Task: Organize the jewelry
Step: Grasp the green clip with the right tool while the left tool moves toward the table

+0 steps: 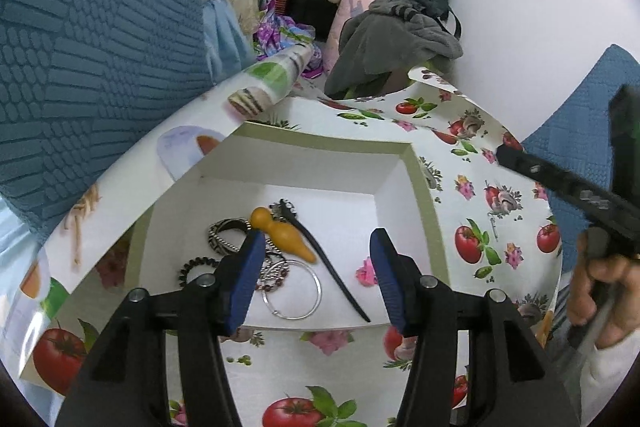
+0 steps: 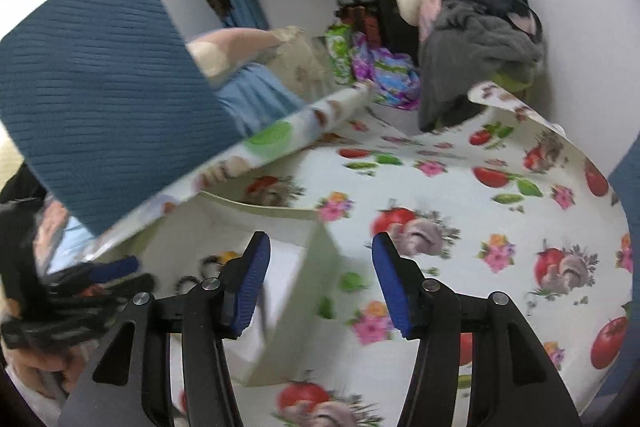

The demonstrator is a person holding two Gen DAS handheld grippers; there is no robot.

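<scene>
On the tomato-print tablecloth point(image 1: 492, 163) sits a white box point(image 1: 320, 167), apparently beside heaped clothes point(image 1: 400, 27).

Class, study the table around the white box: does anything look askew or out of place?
Yes. The tablecloth does not lie flat: its left edge curls into a roll leaning over the white box, and its far corner lifts.

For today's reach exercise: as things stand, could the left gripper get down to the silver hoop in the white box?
Probably yes. The left gripper stands open and empty above the open-topped white box, and the silver hoop lies exposed; only the beaded bracelet overlaps it.
</scene>
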